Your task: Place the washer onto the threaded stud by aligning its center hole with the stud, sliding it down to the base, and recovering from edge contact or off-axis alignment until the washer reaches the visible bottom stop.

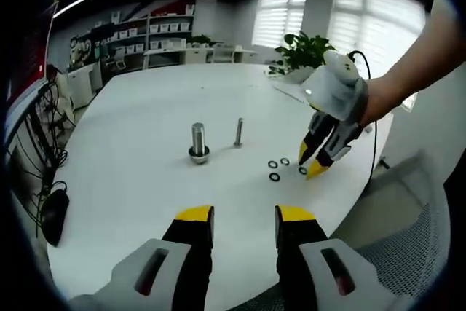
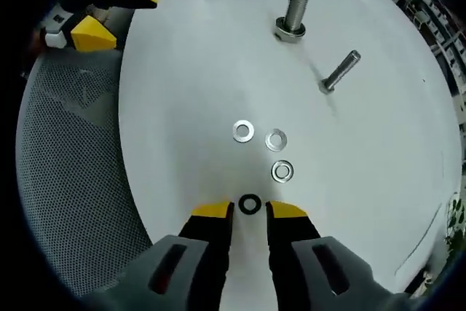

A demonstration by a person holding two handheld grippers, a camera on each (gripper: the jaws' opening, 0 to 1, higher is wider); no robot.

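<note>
In the left gripper view the left gripper (image 1: 245,216) is hovering spread and empty over the table (image 1: 131,180) while the right gripper (image 1: 309,163) is reaching the washers (image 1: 274,176) near the thick stud (image 1: 198,140), and in the right gripper view its jaws are standing spread around a dark washer (image 2: 250,204).

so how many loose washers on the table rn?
4. Dark washer lies between the right gripper tips; three silvery washers lie just beyond. Another may sit at the big stud's base.
</note>
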